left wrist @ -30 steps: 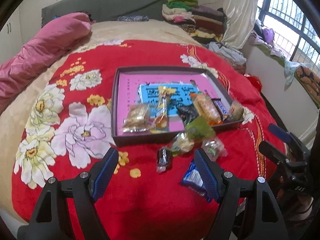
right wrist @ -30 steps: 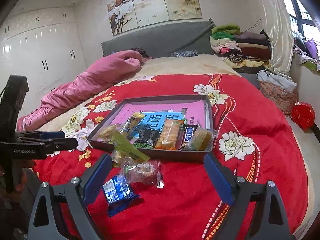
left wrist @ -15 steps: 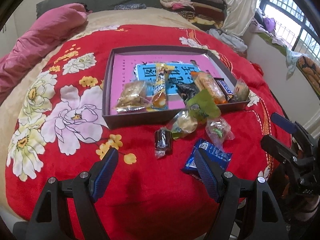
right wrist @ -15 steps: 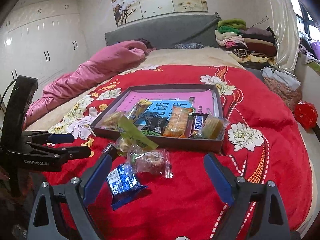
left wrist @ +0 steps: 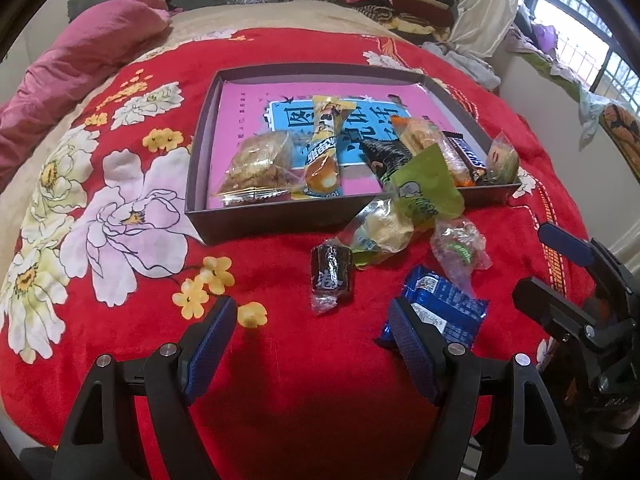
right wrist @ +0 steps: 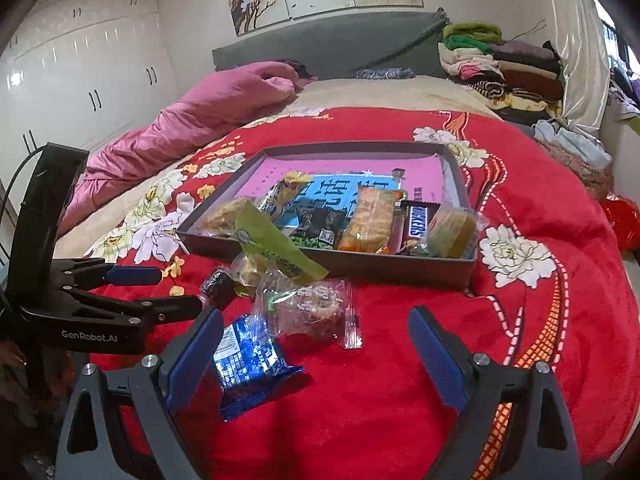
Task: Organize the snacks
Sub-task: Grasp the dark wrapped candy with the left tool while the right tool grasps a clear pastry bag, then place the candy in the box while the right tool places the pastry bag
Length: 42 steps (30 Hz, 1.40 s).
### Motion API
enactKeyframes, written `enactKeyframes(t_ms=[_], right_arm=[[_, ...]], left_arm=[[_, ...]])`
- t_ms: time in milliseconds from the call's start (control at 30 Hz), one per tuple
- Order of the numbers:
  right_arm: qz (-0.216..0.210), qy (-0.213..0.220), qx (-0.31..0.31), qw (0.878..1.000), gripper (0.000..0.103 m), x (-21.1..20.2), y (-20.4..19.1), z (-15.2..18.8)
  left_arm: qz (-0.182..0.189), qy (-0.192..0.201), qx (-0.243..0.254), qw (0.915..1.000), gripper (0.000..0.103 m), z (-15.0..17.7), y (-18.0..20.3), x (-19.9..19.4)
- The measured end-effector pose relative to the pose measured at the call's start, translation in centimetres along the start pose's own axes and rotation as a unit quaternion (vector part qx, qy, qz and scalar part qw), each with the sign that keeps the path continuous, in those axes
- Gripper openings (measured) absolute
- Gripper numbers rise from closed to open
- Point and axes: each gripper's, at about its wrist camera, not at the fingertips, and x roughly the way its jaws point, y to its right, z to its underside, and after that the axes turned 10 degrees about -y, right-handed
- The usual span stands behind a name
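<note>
A dark shallow box [left wrist: 256,222] [right wrist: 452,184] with a pink lining sits on the red floral blanket and holds several wrapped snacks. Loose snacks lie in front of it: a small dark candy [left wrist: 331,272] [right wrist: 217,285], a green and yellow packet [left wrist: 404,212] [right wrist: 276,250], a clear-wrapped pastry [left wrist: 460,246] [right wrist: 310,308] and a blue biscuit pack [left wrist: 444,310] [right wrist: 250,364]. My left gripper [left wrist: 310,350] is open and empty, just short of the dark candy. My right gripper [right wrist: 316,354] is open and empty, with the blue pack by its left finger.
A pink quilt [right wrist: 208,112] lies along the bed's far left. Folded clothes [right wrist: 504,68] are stacked at the headboard on the right. The bed's edge drops off at the right, by a window [left wrist: 580,44]. A red bag [right wrist: 622,220] lies on the floor.
Both grippers have moved forward and down toward the loose snacks, which look larger now. No snack has moved.
</note>
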Motion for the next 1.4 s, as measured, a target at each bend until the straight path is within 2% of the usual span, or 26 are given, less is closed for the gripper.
enactKeyframes(t_ms=[333, 500, 567, 600, 667, 733, 767, 833, 1033, 1167, 1400], right_arm=[[-0.008, -0.025, 0.006, 1.0, 0.093, 3.1, 0.1, -0.5], [0.002, -0.039, 0.007, 0.999, 0.093, 4.8, 0.2, -0.8], [0.0, -0.04, 0.011, 0.999, 0.093, 5.2, 0.5, -0.9], [-0.006, -0.039, 0.016, 0.999, 0.092, 5.3, 0.7, -0.9], [-0.019, -0.037, 0.017, 0.999, 0.084, 5.4, 0.8, -1.1], [-0.023, -0.039, 0.005, 0.999, 0.071, 5.5, 0.4, -1.2], [-0.023, -0.04, -0.003, 0.999, 0.068, 5.6, 0.1, -1.2], [-0.011, -0.039, -0.022, 0.999, 0.063, 5.7, -0.6, -1.2], [-0.025, -0.037, -0.013, 0.999, 0.058, 4.7, -0.2, -1.0], [-0.028, -0.026, -0.01, 0.999, 0.058, 3.0, 0.0, -0.7], [-0.01, 0.035, 0.01, 0.999, 0.058, -0.4, 1.5, -1.6]], left_arm=[[0.007, -0.01, -0.006, 0.9999, 0.079, -0.9, -0.8, 2.1], [0.01, -0.013, -0.003, 0.9999, 0.079, -1.3, -0.7, 2.9], [0.01, -0.009, -0.001, 0.9999, 0.071, -1.4, -0.5, 2.9], [0.009, -0.008, 0.001, 0.9999, 0.063, -1.5, -0.4, 3.0], [0.01, -0.011, 0.002, 0.9999, 0.052, -1.6, -0.3, 3.2], [0.014, -0.012, 0.001, 0.9998, 0.043, -1.7, -0.2, 3.4], [0.019, -0.011, 0.001, 0.9998, 0.04, -1.7, -0.2, 3.5], [0.036, -0.012, -0.001, 0.9993, 0.026, -1.7, -0.3, 3.5], [0.058, -0.01, -0.011, 0.9982, 0.026, -1.4, -0.9, 3.0], [0.064, 0.008, -0.02, 0.9977, 0.026, -0.9, -1.8, 1.2], [0.065, 0.054, -0.035, 0.9958, 0.026, -1.4, -3.0, -2.1]])
